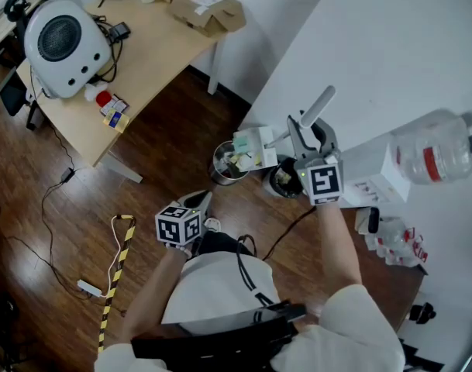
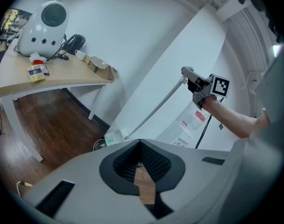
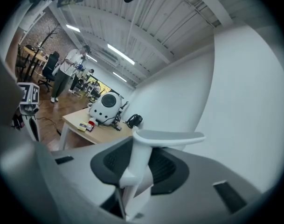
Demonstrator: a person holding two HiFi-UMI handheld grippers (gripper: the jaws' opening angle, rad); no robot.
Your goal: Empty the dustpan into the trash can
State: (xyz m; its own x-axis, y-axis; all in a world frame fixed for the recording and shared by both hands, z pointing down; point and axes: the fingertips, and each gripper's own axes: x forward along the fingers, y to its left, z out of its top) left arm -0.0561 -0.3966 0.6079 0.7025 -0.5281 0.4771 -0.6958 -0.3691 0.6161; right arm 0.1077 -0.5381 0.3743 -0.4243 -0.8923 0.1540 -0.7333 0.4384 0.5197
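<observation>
1. Right hand-held gripper (image 1: 311,130) is closed on the dustpan handle (image 3: 135,164). The white shaft stands between its jaws and the grey top end of the handle sticks out past the fingertips
2. Dustpan (image 1: 255,147) hangs at the far low end of that handle, below and ahead of the right hand-held gripper. It holds pale scraps
3. Trash can (image 1: 217,175) stands on the wood floor right under the dustpan's left side. It's a round metal one with stuff already inside. Can't tell if pan and rim touch
4. Dark bin (image 1: 286,180) sits just beside the trash can, almost straight under the right hand-held gripper
5. Left hand-held gripper (image 1: 198,202) has its jaws together with nothing between them. It's held low and close to the body, well apart from the handle, pointing down toward the trash can
6. Surface (image 1: 154,53) with a white round device (image 1: 61,41) and a cardboard box (image 1: 208,8) is far ahead and left of the left hand-held gripper
</observation>
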